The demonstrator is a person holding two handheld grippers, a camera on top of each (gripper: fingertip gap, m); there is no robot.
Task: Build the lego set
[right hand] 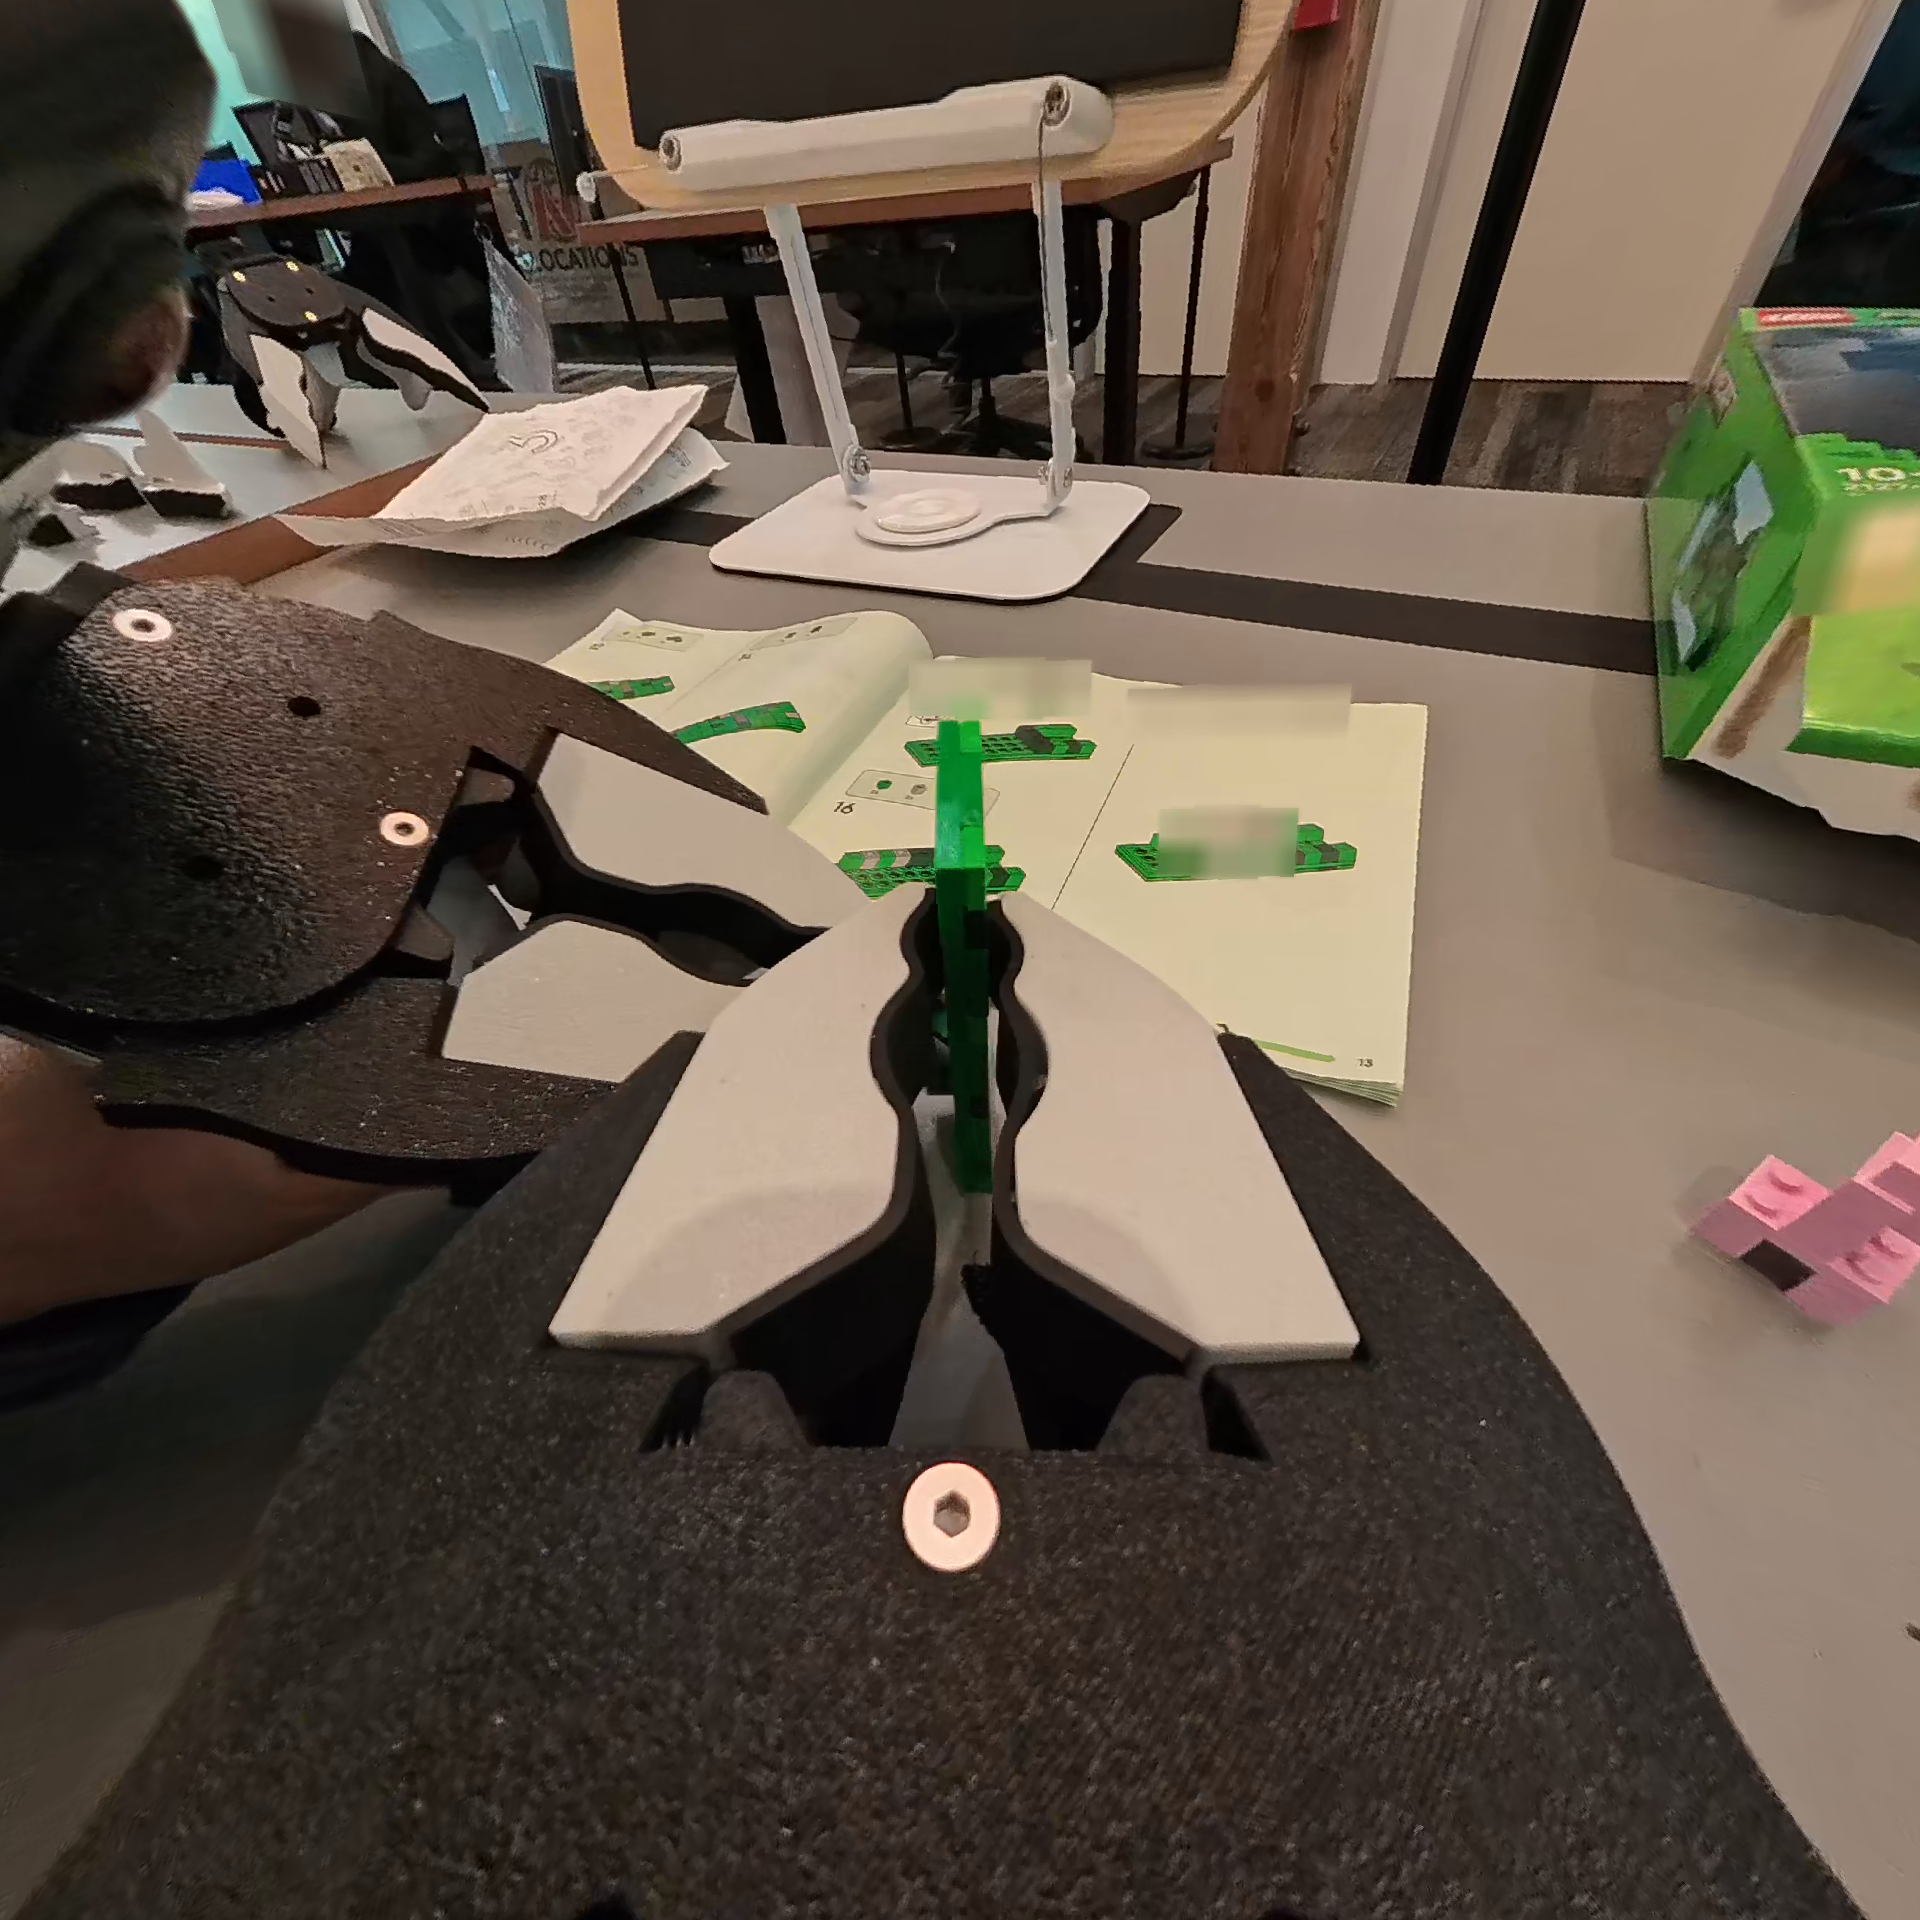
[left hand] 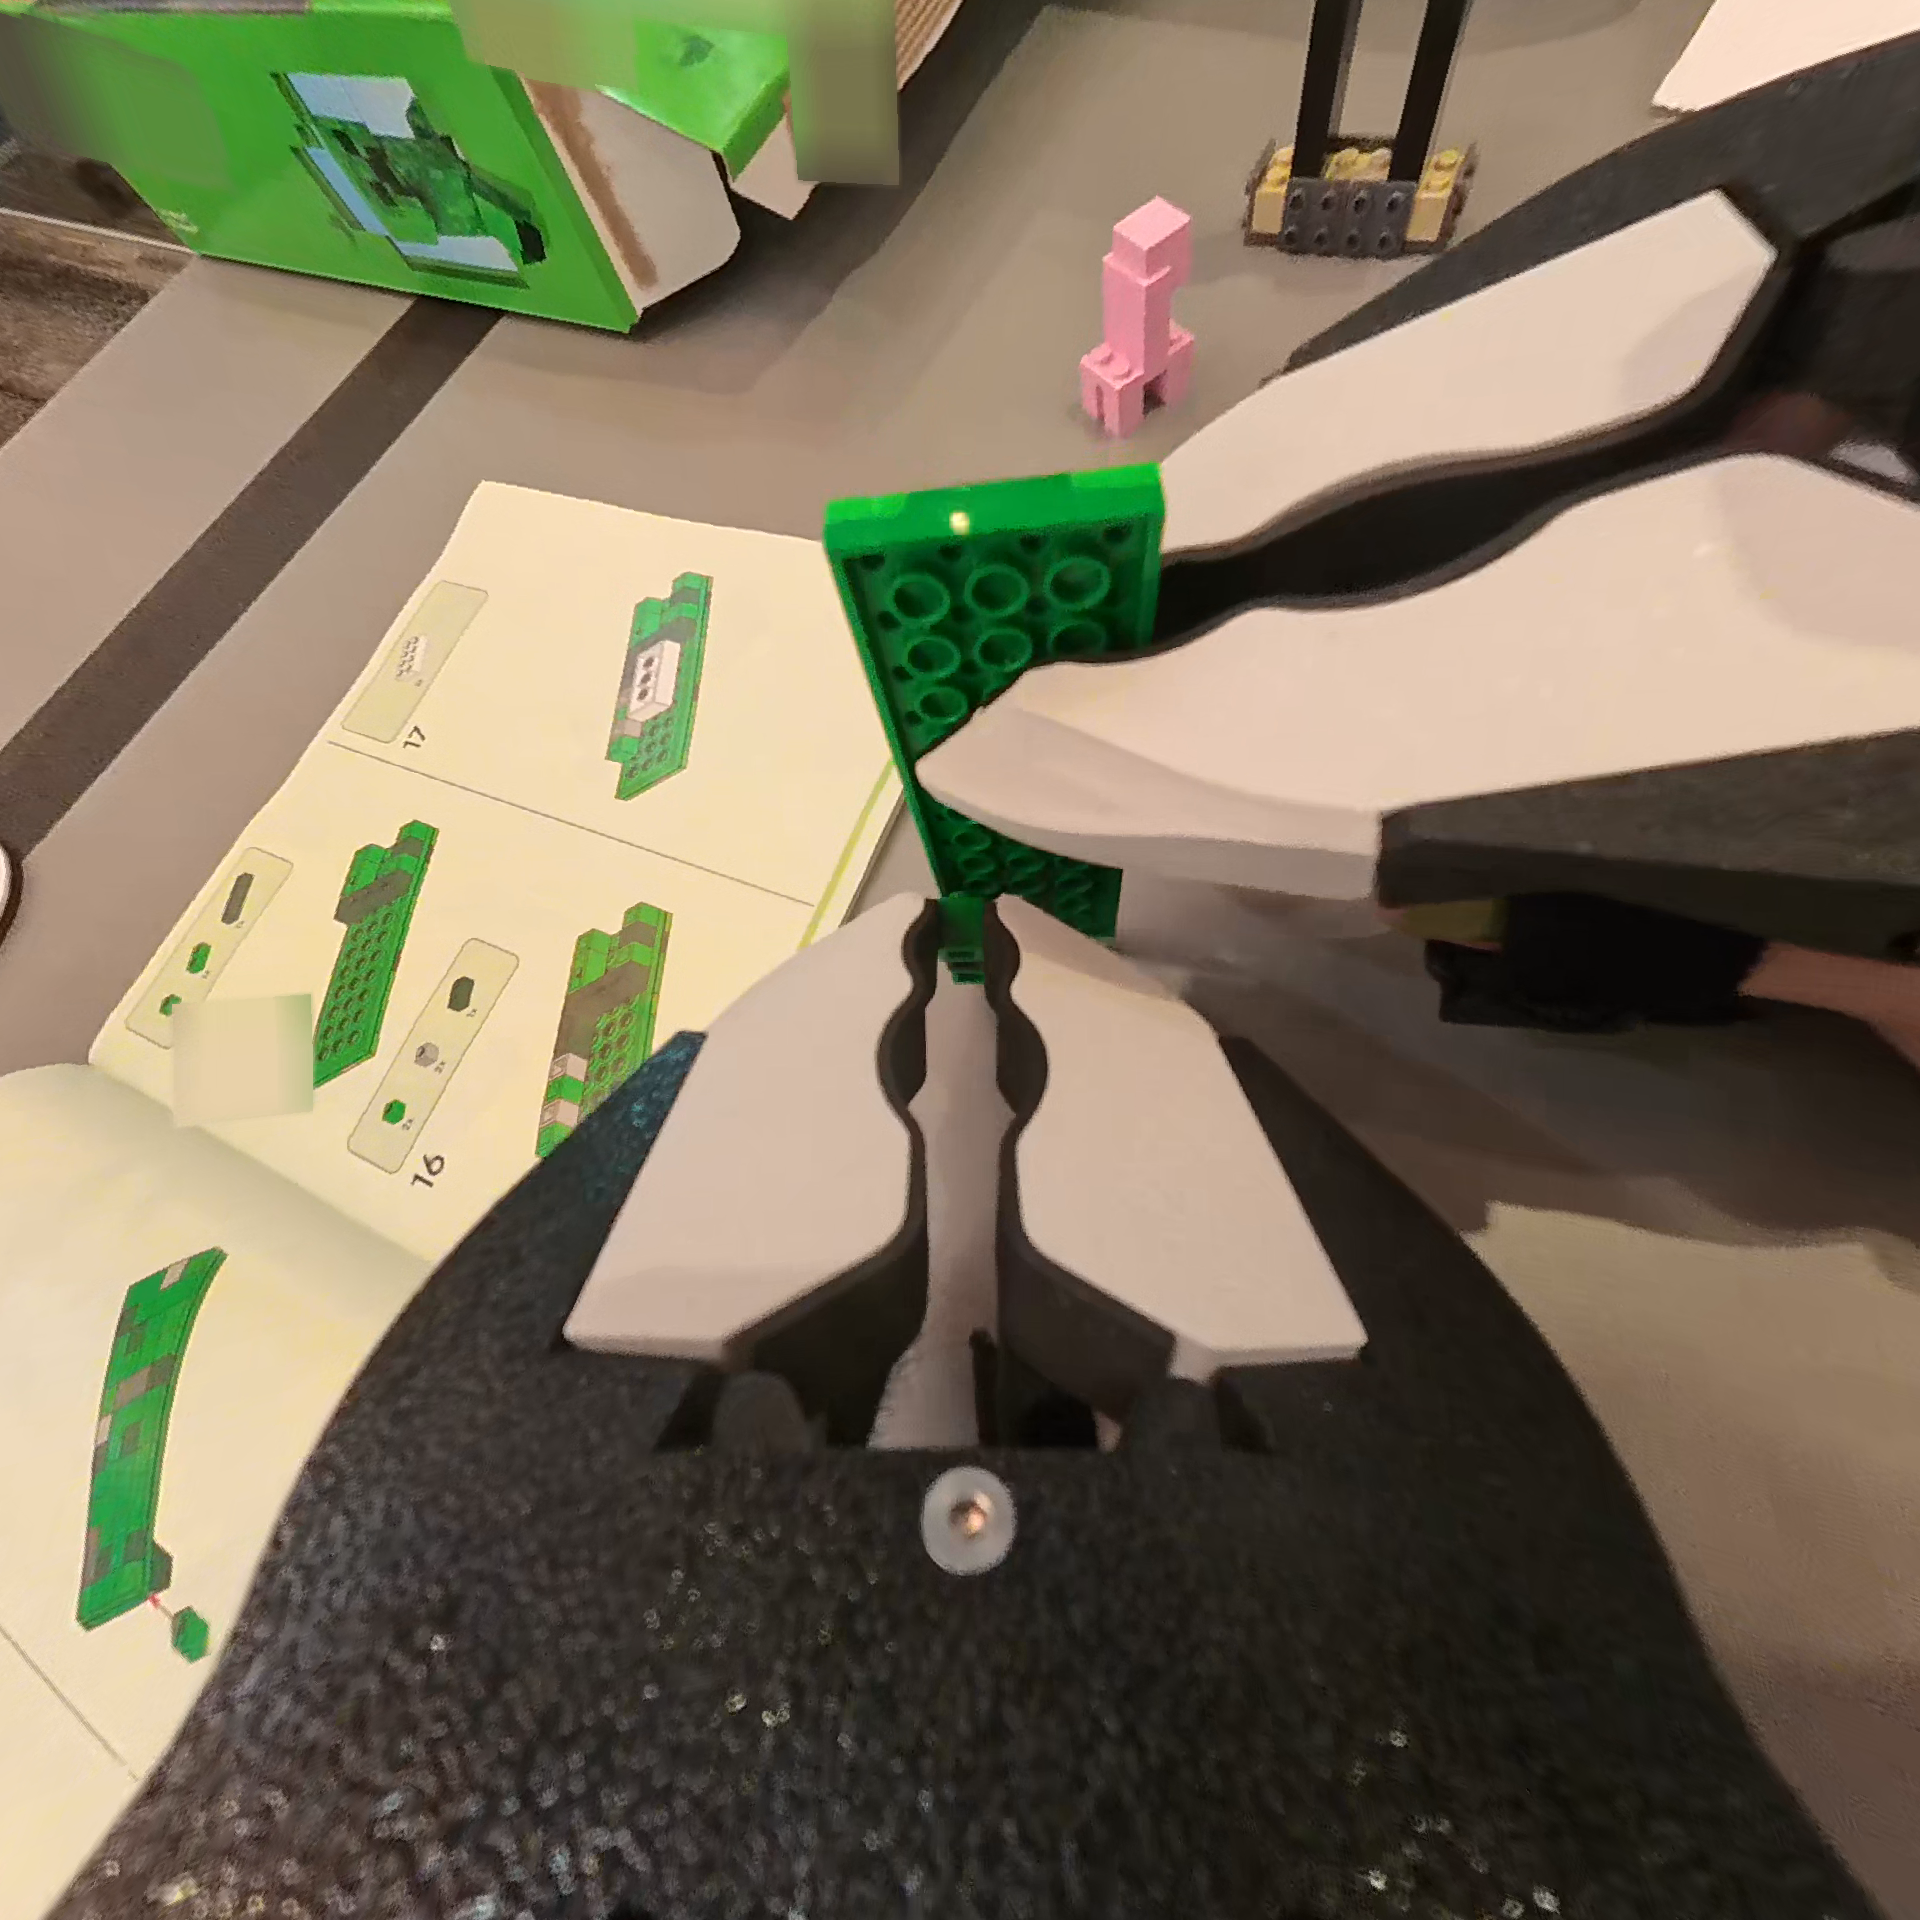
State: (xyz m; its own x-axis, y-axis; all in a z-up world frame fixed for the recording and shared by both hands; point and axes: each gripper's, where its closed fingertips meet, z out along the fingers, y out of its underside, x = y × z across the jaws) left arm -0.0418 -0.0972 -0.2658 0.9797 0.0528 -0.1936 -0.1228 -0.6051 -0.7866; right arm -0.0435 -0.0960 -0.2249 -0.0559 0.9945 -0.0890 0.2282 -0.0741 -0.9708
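The plate [left hand: 987, 634] stands on edge above the open booklet [left hand: 499, 831], clamped between the 2 grippers, with the figure [left hand: 1138, 312] and box [left hand: 343, 166] on the table [left hand: 883, 312] behind.

Grey worktop [right hand: 1558, 987] with a black strip [right hand: 1351, 613] across it. Lying on it: open instruction booklet [right hand: 1247, 935], green box [right hand: 1787, 582], pink brick figure [left hand: 1138, 312], white stand base [right hand: 935, 540], loose papers [right hand: 540, 468], small dark-and-tan brick build [left hand: 1351, 208].

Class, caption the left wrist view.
Two grey-fingered grippers, left and right, hold a flat green studded Lego plate upright.
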